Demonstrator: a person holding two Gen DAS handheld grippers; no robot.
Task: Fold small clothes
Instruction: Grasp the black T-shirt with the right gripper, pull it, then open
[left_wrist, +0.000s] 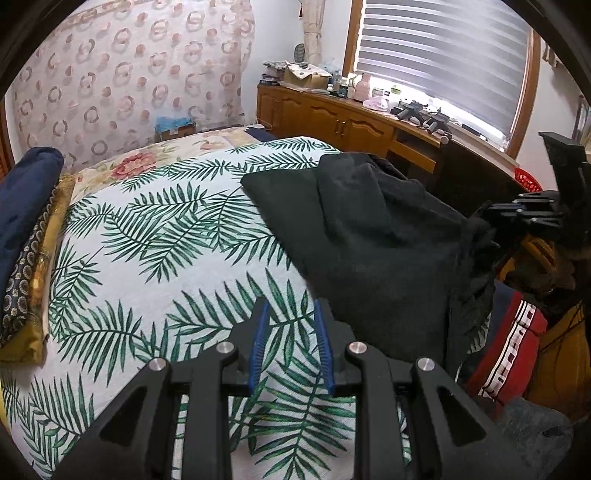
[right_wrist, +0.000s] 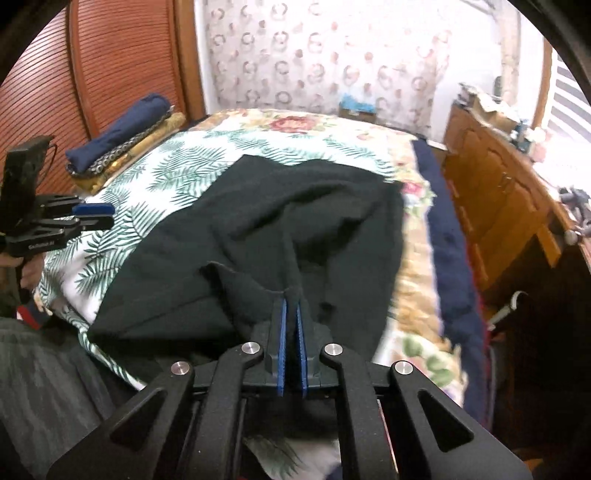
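Palm-leaf bedspread carries dark green garment, rumpled. Right gripper pinches its near fold, pads pressed together. Left gripper hovers slightly parted, empty, beside garment.

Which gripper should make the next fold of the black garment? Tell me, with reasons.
Right. The right gripper is already shut on a fold of the black garment. The left gripper hangs over the bare palm-leaf bedspread, jaws apart, holding nothing.
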